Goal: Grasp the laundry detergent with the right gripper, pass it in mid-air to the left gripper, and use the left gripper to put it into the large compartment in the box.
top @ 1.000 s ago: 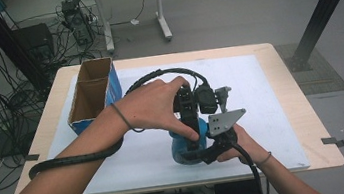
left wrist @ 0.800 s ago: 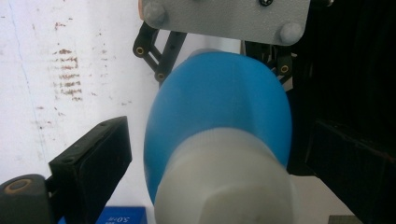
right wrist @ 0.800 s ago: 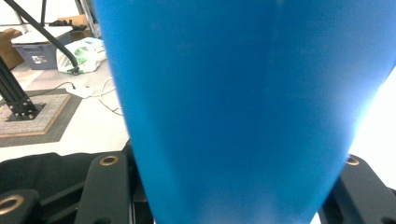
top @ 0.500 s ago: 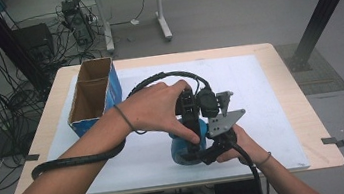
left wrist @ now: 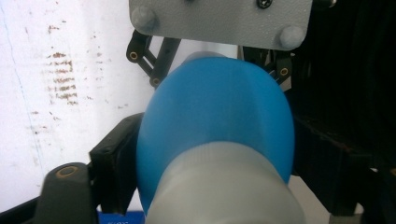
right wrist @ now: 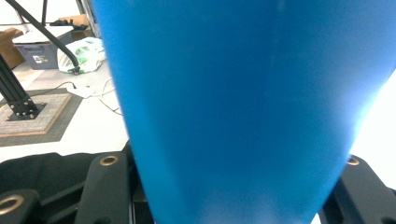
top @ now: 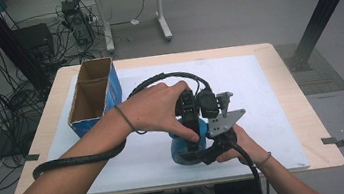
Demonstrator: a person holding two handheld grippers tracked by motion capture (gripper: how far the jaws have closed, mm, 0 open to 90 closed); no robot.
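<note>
A blue bottle (top: 181, 151) with a pale grey cap (left wrist: 229, 186) stands upright on the white mat near the table's front edge. My left gripper (top: 190, 125) comes down on it from above, and in the left gripper view its black jaws sit tight against both sides of the cap. My right gripper (top: 204, 156) reaches in low from the front. It is shut on the blue body (right wrist: 243, 93), which blocks most of the right gripper view. The right gripper's grey plate (left wrist: 219, 18) lies just beyond the bottle.
An open cardboard box (top: 91, 95) with blue sides stands at the left of the white mat (top: 265, 90). The wooden table edge (top: 313, 108) runs along the right. A black cable (top: 157, 78) arcs behind the hands.
Both grippers stay shut on the bottle. The left hand and its gripper have shifted only slightly over the cap.
</note>
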